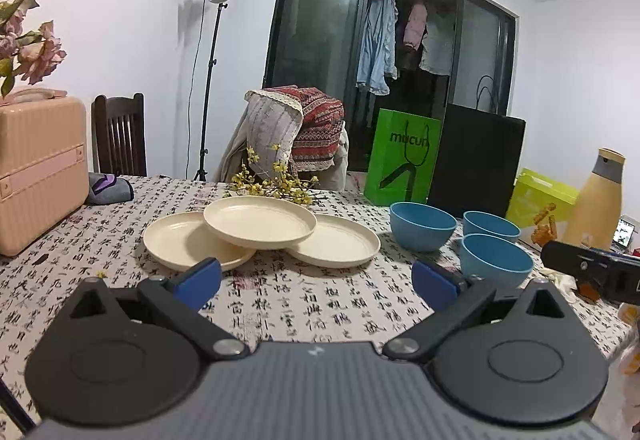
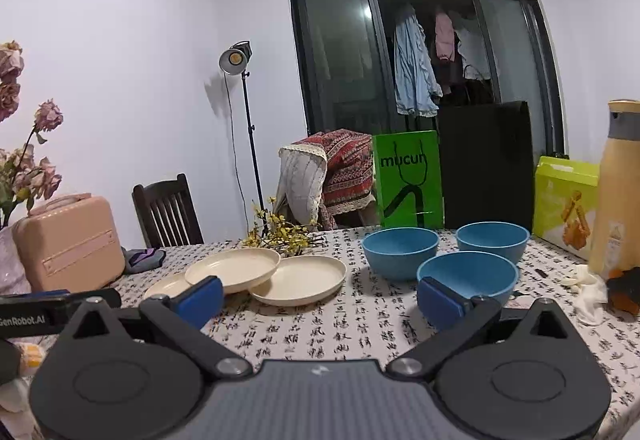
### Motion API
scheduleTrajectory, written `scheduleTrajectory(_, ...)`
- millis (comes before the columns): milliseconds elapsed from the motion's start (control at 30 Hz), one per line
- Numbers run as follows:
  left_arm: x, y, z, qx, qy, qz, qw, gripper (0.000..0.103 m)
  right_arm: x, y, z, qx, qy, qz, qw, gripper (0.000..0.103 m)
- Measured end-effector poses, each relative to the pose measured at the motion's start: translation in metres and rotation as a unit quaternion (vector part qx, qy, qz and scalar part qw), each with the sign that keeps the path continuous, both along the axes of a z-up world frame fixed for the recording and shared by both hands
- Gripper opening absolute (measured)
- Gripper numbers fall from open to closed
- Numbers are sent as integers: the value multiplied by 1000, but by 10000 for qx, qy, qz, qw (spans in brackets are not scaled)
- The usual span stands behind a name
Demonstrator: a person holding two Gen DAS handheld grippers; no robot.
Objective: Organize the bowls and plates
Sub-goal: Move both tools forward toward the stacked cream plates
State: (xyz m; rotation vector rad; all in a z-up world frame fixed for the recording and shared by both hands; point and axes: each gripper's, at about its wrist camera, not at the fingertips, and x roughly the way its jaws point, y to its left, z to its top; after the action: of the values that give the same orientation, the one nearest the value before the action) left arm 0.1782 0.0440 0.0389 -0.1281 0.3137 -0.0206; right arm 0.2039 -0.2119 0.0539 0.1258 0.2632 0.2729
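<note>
Right wrist: green bag [image 2: 408, 179] reads "mucun"; both claws [image 2: 320, 298] [image 1: 316, 280] spread, empty.

On your table [image 1: 304, 304], three plates [image 1: 260, 220] overlap at 11 o'clock, the middle one resting on the other two. Three bowls [image 1: 422, 226] cluster at 1 o'clock, apart from them. A bottle [image 1: 600, 199] stands at 3 o'clock, a case [image 1: 40, 171] at 9.

Three plates [image 1: 260, 222] overlap at twelve o'clock; three bowls [image 1: 422, 226] cluster at two o'clock; two grippers, two bags [image 1: 404, 155].
</note>
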Motion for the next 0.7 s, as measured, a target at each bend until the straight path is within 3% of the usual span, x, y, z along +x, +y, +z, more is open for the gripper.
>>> scheduleTrajectory(433,56,22,-1,-39,145,170,9997,103,68,9,-7,301,262,-54,9992,103)
scheduleTrajectory(700,85,37,-4,-12,384,448,9983,103,104,24,-9,217,352,124,9991,103)
